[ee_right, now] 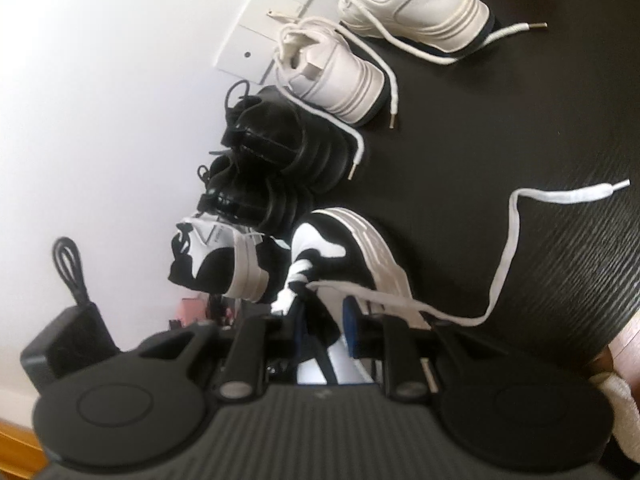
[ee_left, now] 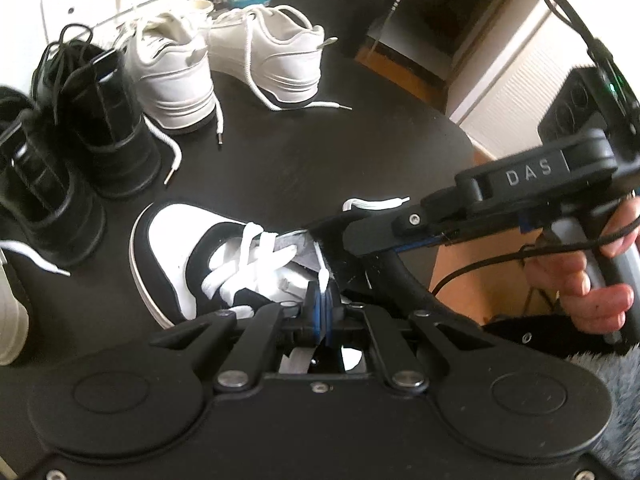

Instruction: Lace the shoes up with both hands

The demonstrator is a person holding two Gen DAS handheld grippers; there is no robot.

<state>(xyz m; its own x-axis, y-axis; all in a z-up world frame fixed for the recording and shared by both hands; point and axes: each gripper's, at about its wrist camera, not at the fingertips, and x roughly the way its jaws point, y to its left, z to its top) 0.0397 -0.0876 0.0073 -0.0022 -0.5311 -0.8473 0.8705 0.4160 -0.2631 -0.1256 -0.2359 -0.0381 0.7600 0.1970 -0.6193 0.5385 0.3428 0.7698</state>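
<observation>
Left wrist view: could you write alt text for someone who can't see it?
The left gripper, shut, pinches a white lace on a black-and-white sneaker lying on a dark table. The hand-held right gripper reaches in beside it; two white sneakers stand behind.

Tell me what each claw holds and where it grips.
Left claw pinches the flat white lace near its end. Right claw clamps the black-and-white sneaker at its collar edge.

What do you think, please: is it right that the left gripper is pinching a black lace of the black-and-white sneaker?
Not quite: the lace is white, not black. The left wrist view shows the left gripper shut on this white lace of the black-and-white sneaker.
</observation>
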